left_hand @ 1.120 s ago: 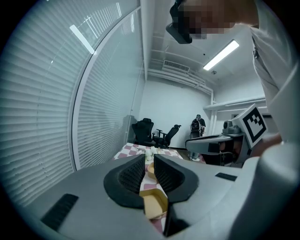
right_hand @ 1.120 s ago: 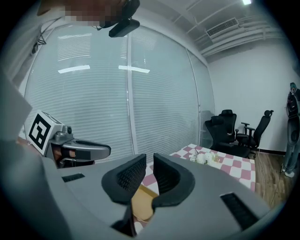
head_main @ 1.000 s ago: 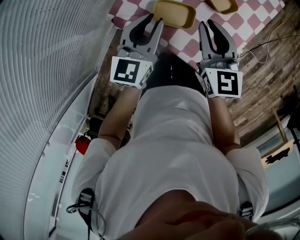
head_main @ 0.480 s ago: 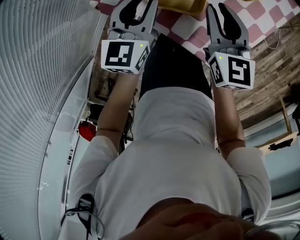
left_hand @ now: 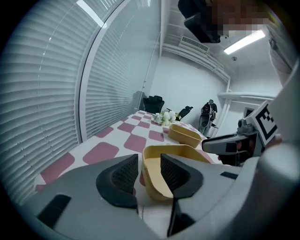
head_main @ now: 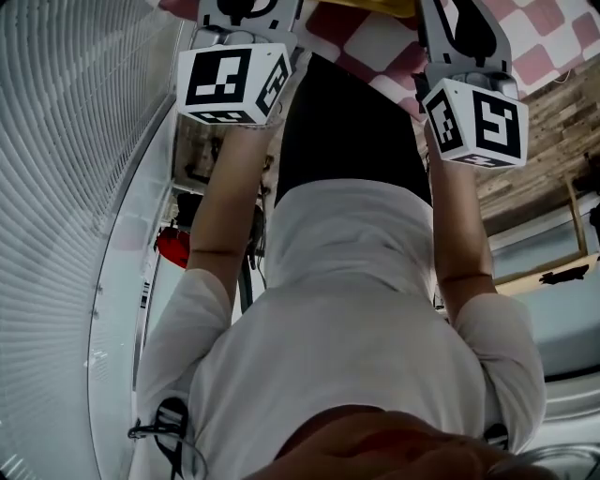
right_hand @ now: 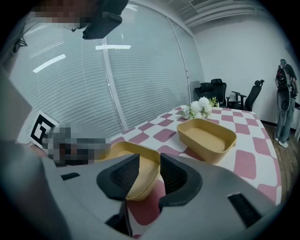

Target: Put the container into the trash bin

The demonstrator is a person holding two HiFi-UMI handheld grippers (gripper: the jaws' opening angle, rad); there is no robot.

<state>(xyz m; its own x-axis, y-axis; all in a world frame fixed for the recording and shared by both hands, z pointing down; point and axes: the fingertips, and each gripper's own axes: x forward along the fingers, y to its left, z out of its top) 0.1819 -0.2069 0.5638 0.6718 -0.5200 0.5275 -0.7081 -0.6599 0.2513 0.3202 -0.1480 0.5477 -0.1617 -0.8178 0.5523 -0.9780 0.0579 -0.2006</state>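
A shallow yellow container (left_hand: 157, 180) lies at the near edge of the pink-and-white checked table (left_hand: 101, 152). My left gripper (left_hand: 149, 161) faces its left end. The jaws are opening, the rim shows in the gap past the tips, and the pads touch nothing. From the other side, my right gripper (right_hand: 150, 161) faces the same container (right_hand: 140, 171), also opening and not touching it. A second yellow container (right_hand: 206, 136) sits farther back. In the head view only the marker cubes (head_main: 230, 80) (head_main: 473, 117) and a yellow sliver (head_main: 375, 5) show.
White flowers (right_hand: 199, 108) lie at the table's far end, with office chairs (right_hand: 243, 96) behind. Blinds on a glass wall (left_hand: 56, 70) run along the table's left side. The person's body (head_main: 347, 309) fills the head view, with wooden floor (head_main: 562, 122) on the right.
In the head view both grippers have moved toward the top of the picture. Their jaws and most of the near container have slipped past the top edge.
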